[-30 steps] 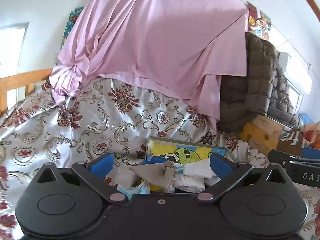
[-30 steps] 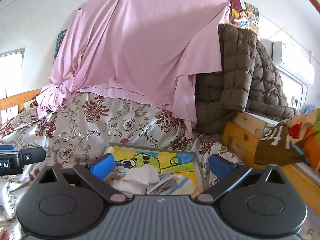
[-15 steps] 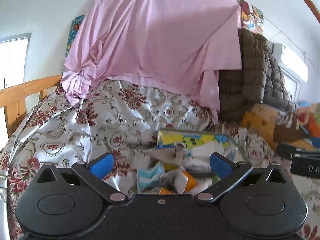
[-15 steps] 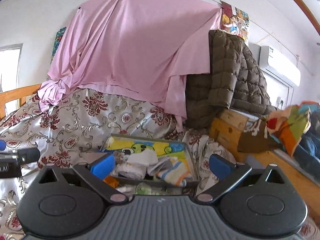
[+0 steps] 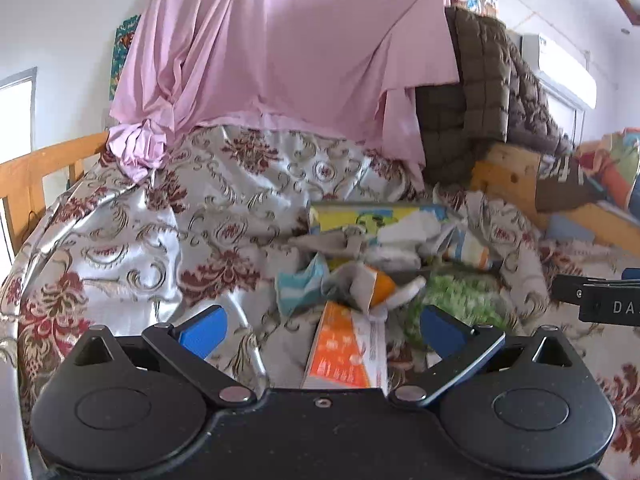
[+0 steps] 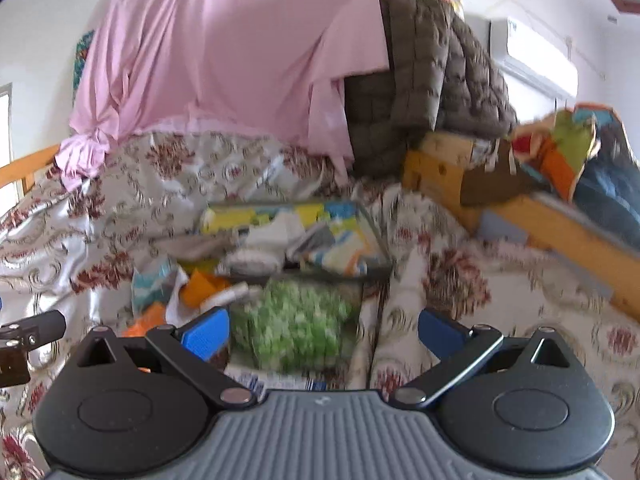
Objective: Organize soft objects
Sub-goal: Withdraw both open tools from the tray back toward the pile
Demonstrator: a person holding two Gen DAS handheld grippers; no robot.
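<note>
1. landmark = the cartoon-print tray [image 5: 376,213] on the floral bedspread [image 5: 120,240]. it holds some folded cloths already, white cloth [image 5: 404,228] + striped one [image 6: 340,254], so i read it as the drop spot.
2. rest of the soft stuff sits in a loose heap just in front of the tray: teal cloth [image 5: 298,286], orange/white cloth [image 5: 344,356], fuzzy green cloth [image 6: 288,322]. prob left there bc not sorted yet.
3. left gripper [image 5: 320,328]: jaws spread wide, nothing between the pads. hangs in front of the tray, over the orange/white piece, so that looks like my nearest pick.
4. right gripper [image 6: 322,330]: also spread, empty, lined up on the green cloth in front of the tray. view's blurry tho.
5. both apart from the heap, no contact i can see.
</note>
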